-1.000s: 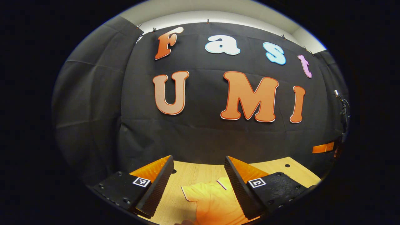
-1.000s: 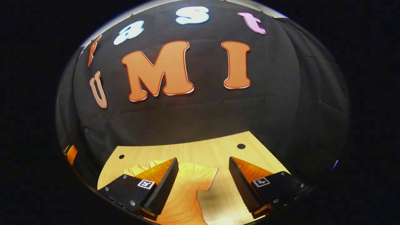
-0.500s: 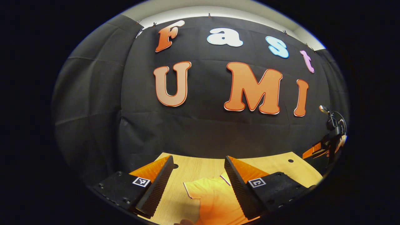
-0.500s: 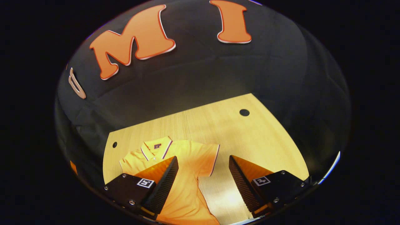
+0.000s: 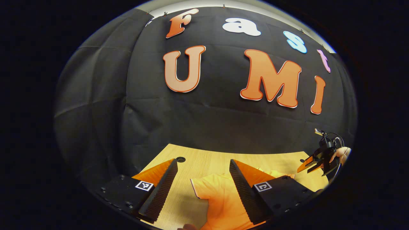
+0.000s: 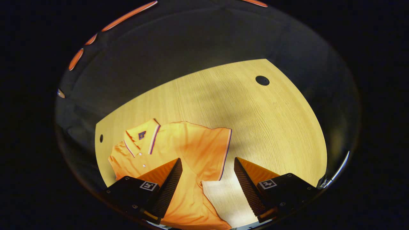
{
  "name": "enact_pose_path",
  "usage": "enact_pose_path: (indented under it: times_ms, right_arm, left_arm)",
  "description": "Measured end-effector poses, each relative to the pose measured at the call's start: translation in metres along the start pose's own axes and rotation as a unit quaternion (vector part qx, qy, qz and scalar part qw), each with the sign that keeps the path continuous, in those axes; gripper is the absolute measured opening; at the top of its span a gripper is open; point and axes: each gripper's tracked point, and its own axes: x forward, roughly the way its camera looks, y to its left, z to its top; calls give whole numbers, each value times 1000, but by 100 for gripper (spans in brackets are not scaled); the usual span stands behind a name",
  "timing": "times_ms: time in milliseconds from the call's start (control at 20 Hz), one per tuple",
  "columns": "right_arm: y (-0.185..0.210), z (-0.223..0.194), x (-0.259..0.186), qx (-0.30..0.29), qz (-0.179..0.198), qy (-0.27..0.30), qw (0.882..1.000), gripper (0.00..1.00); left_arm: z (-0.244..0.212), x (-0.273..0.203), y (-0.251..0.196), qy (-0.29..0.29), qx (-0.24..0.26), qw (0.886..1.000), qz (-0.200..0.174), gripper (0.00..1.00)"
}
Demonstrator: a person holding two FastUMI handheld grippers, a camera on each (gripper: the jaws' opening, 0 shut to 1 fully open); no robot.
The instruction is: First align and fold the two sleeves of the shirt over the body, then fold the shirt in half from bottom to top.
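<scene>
Right gripper view: orange short-sleeved polo shirt (image 6: pixel 179 150) with striped collar lies flat on the light wooden table (image 6: pixel 255 127), nearer its left edge, sleeves unfolded. Right gripper (image 6: pixel 207 169) hangs above the shirt's sleeve, jaws apart, holding nothing. Left gripper view: left gripper (image 5: pixel 203 171) is likewise spread wide and empty over the shirt's other sleeve (image 5: pixel 214 188).
</scene>
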Motion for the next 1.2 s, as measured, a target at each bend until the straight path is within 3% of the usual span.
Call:
enact_pose_path:
  times_ms: [250,550,950,1150,1200]
  right_arm:
    - [-15,-13,50,2,-43,61,997,99]
    - [-19,-22,75,13,-56,97,994,99]
    - [-25,-25,92,22,-68,95,993,94]
    - [-16,-23,93,8,-67,75,995,83]
    - [-12,-23,92,4,-66,70,995,70]
  left_arm:
    - [-12,13,11,17,9,1000,7,98]
    - [-18,25,11,32,10,999,3,98]
    - [-12,32,16,34,8,999,7,98]
    - [-12,34,16,36,7,999,8,98]
    - [-14,35,15,38,5,999,7,98]
